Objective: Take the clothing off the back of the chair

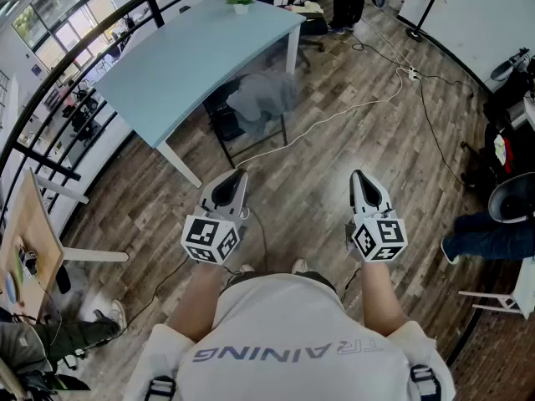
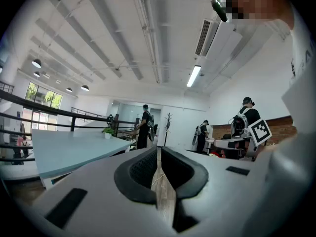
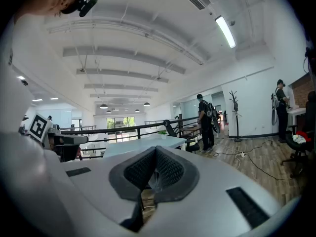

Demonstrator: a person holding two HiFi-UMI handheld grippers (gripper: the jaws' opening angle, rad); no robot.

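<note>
Both tools hang level out in front of the person, and neither has anything in it. The left tool [image 1: 234,180] is clenched down to a thin slit, with only floorboards showing through it in the left gripper view. The right tool [image 1: 364,184] is clenched tight and empty too. That looks like a carrying posture for an approach that is not yet a reach.

The target is up ahead: the grey clothing [image 1: 261,97] is draped over the back of the black chair [image 1: 224,122], well apart from both tools. The chair is tucked in at the edge of the pale blue desk [image 1: 192,57], so the desk top crowds the garment from behind. I judge the jaws will need to open before they get there.

On the open wood floor between person and chair, a white cable [image 1: 334,117] snakes across and is worth stepping over. A small potted plant [image 1: 241,0] stands at the desk's far end, a black railing [image 1: 50,98] curves along the left, and another person [image 1: 485,232] sits off to the right.
</note>
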